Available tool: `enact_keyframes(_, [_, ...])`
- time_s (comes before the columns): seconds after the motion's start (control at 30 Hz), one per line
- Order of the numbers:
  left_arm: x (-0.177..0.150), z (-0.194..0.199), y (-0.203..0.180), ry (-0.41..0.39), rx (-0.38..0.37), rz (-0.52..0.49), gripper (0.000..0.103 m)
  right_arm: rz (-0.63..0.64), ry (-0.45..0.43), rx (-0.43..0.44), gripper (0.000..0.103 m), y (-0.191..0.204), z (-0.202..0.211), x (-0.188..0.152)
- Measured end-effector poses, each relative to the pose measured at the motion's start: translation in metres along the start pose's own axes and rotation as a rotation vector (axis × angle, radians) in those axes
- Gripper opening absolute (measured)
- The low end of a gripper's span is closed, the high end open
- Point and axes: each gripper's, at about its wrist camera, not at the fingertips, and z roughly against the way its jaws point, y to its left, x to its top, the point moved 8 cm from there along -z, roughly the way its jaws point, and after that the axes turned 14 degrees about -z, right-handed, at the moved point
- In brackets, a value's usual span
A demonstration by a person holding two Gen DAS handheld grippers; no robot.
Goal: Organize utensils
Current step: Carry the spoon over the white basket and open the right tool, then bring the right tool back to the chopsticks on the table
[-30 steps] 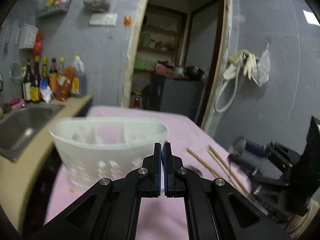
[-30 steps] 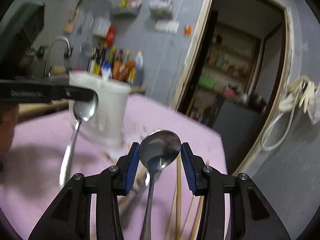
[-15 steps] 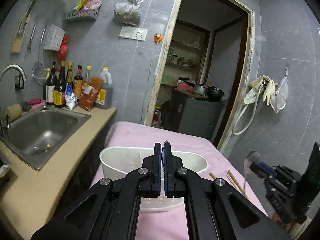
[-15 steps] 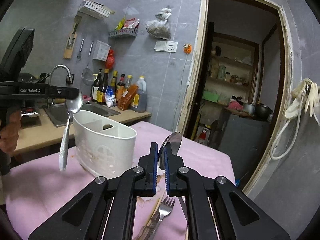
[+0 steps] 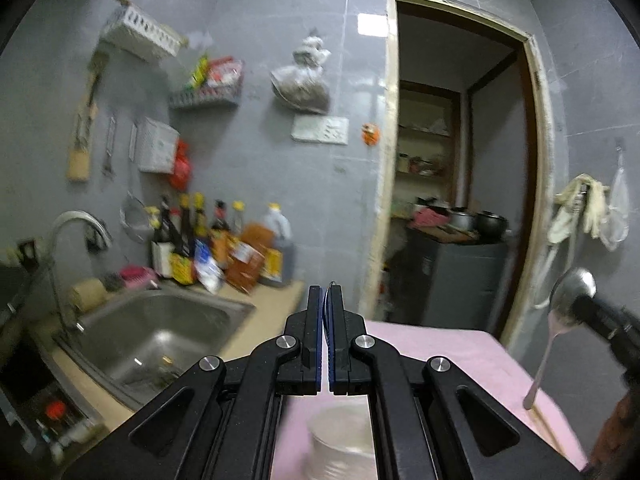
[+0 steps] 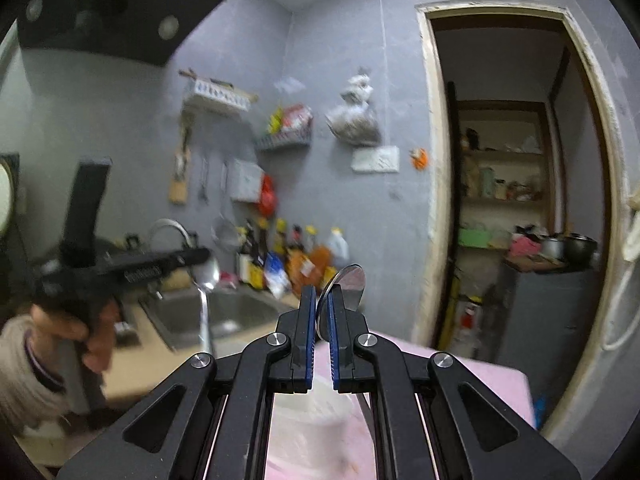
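With a spoon (image 6: 347, 280) clamped by its bowl in each closed gripper (image 6: 319, 322), handles hanging, each should be lowered upright into the white holder (image 6: 308, 412) on the pink-covered table (image 5: 460, 344).

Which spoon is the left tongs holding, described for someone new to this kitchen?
Start at the steel sink under the bottle row. In front of it the left tongs reach in sideways, pinching a steel spoon that hangs handle-down. The right tongs' spoon shows only its bowl.
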Motion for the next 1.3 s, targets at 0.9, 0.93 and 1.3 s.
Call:
enact_keyframes(0.9, [-0.086,-0.076,-0.03,0.131,-0.045,-0.067,0.001,-0.228,0.16,-0.052,0.005,-0.039,-0.075,-0.079])
enact_keyframes(0.93, [-0.087,-0.075,-0.03,0.134,-0.058,-0.054,0.002,-0.228,0.168,-0.06,0.005,-0.041,-0.074,-0.083])
enact_keyframes(1.3, [-0.083,-0.061,-0.032,0.149,-0.236,0.096,0.014,-0.201,0.161,-0.086,0.038,-0.038,-0.06,-0.086])
